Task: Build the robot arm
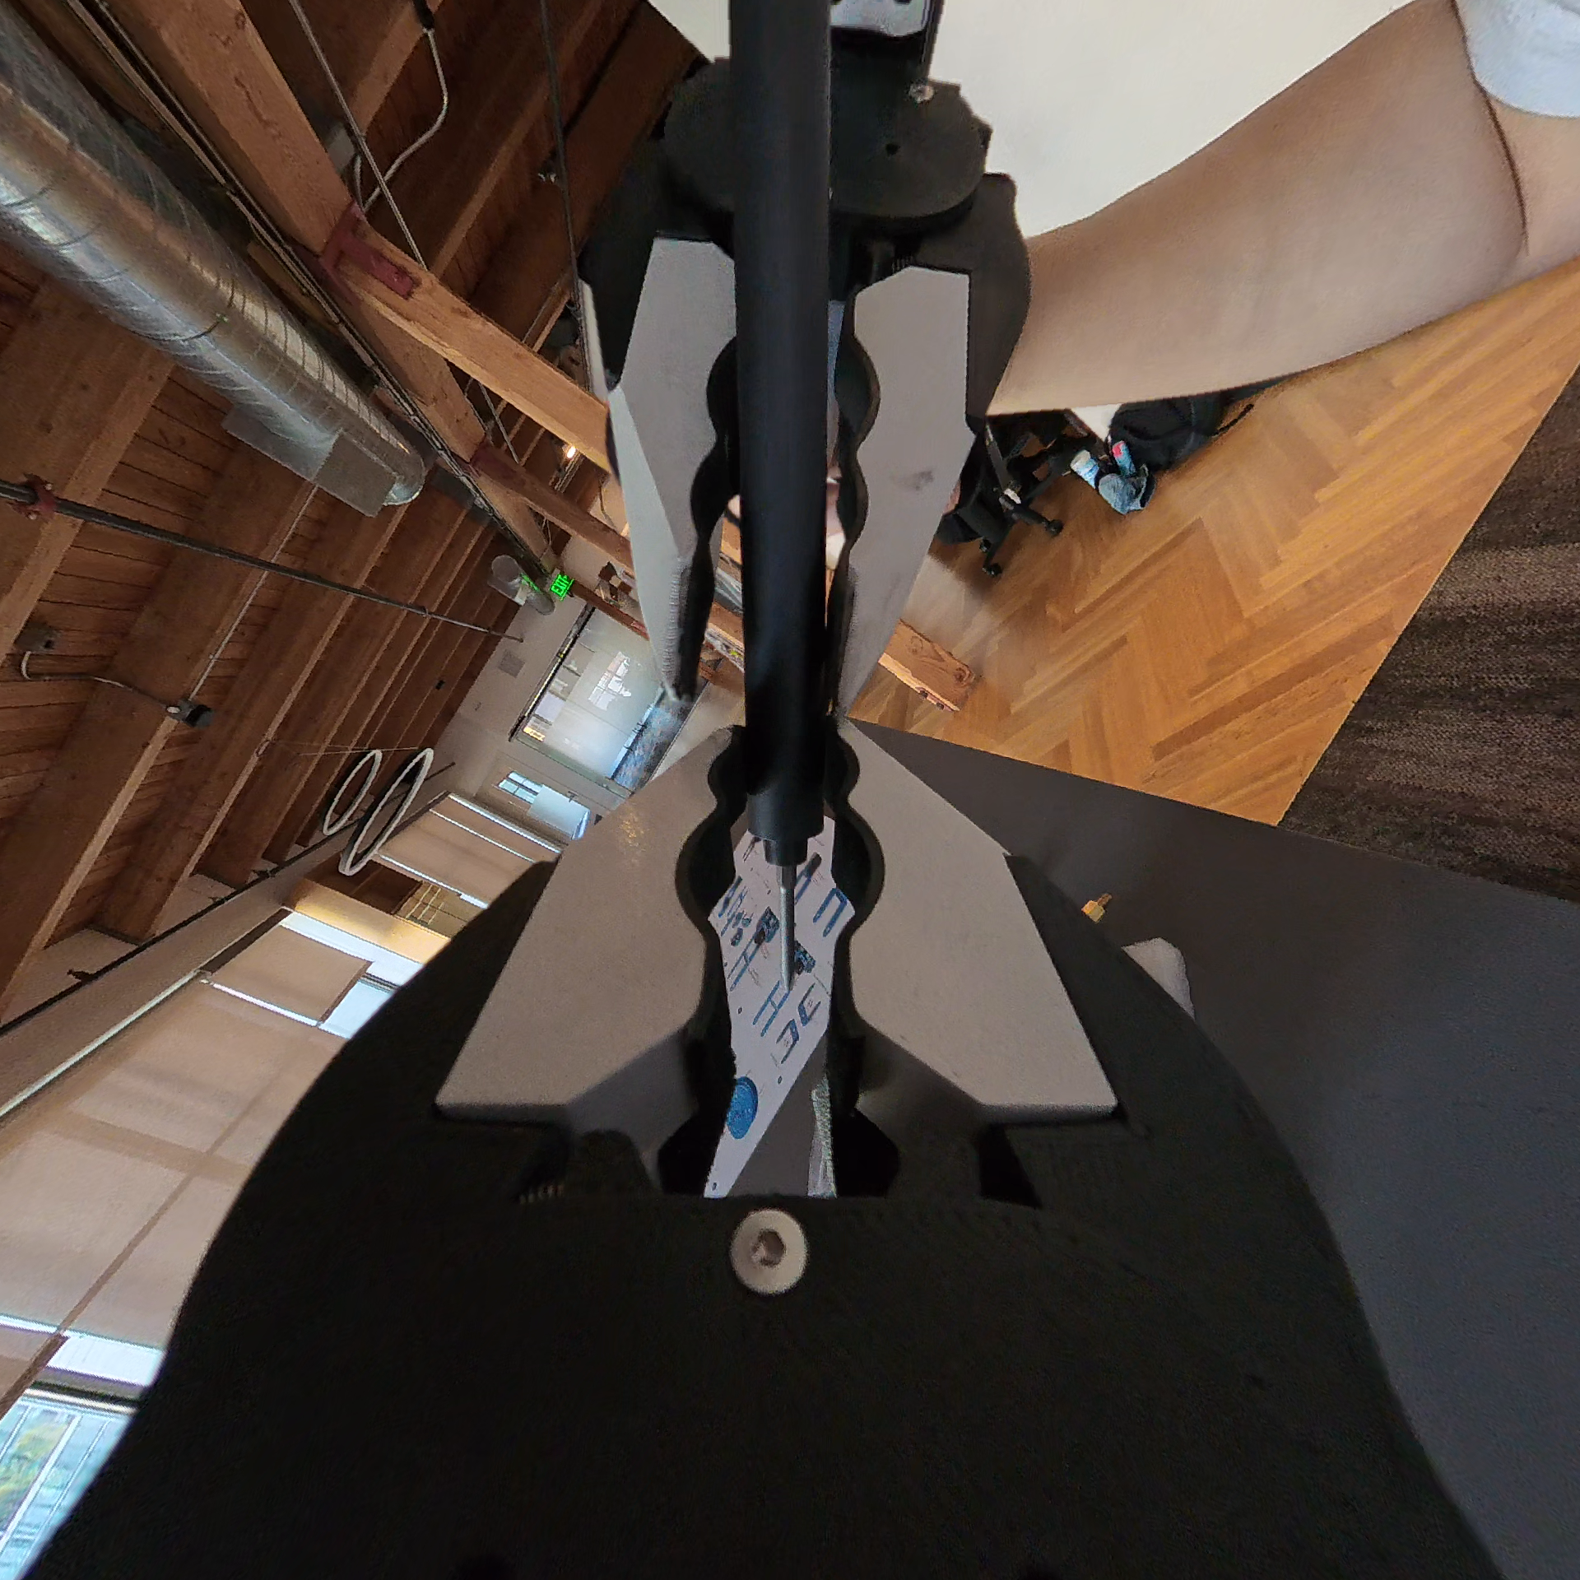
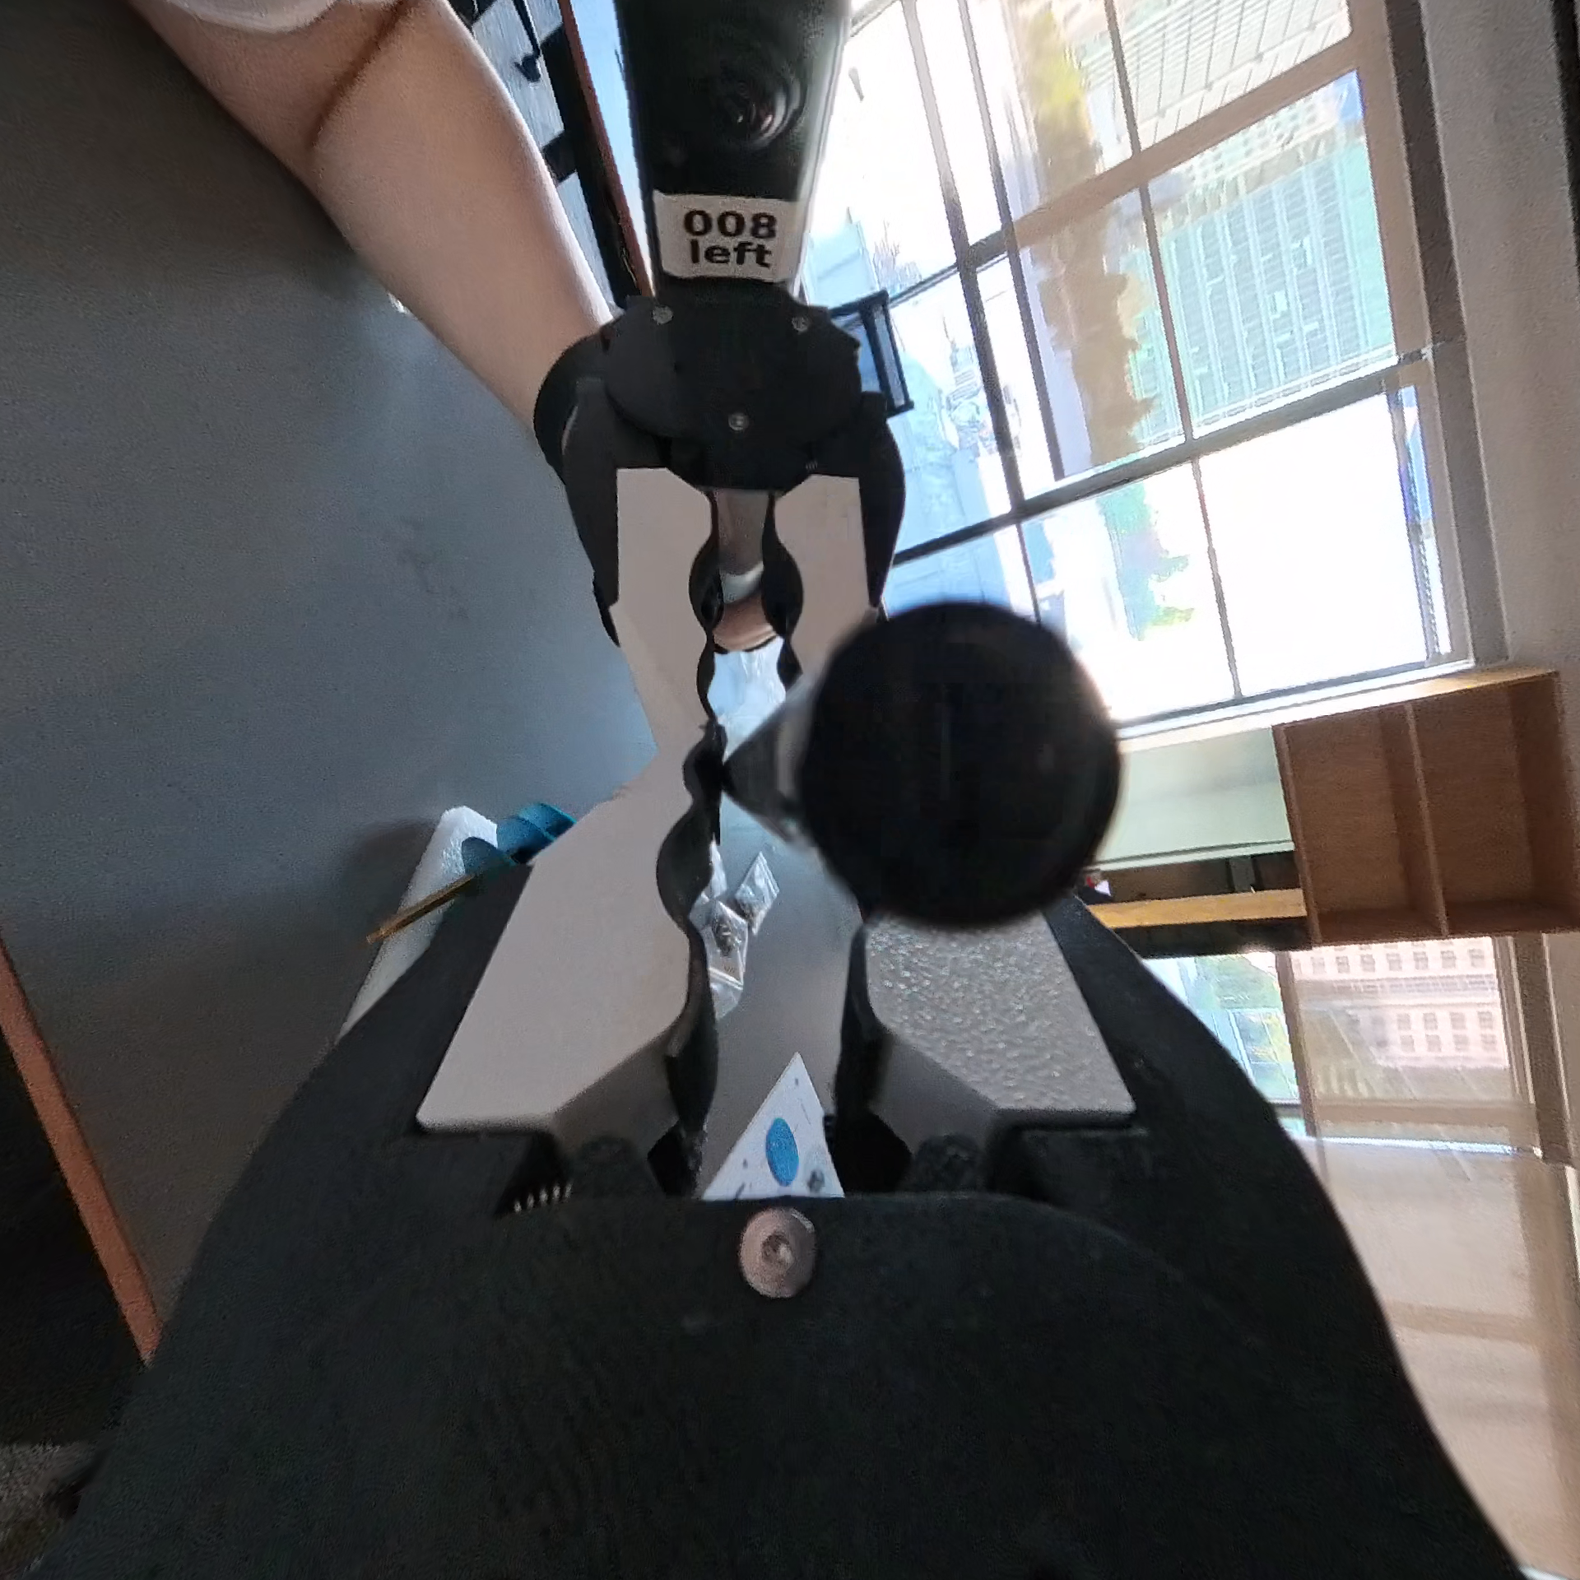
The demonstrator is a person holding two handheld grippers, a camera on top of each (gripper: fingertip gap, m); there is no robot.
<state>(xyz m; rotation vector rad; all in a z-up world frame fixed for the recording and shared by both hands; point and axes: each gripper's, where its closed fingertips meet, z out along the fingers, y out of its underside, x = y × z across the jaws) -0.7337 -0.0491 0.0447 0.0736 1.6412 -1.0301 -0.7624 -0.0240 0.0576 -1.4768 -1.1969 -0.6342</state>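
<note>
Left wrist view: right tool (image 1: pixel 769 697) clamps smooth black screwdriver (image 1: pixel 782 427); left tool (image 1: pixel 787 757): grip unclear.

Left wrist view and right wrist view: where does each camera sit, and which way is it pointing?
Left wrist view: on the left gripper, looking along its fingers at the right gripper; the right forearm shows.
Right wrist view: on the right gripper, facing the left gripper and windows; the left forearm shows.
Shared: both grippers, black screwdriver, white circuit board.
</note>
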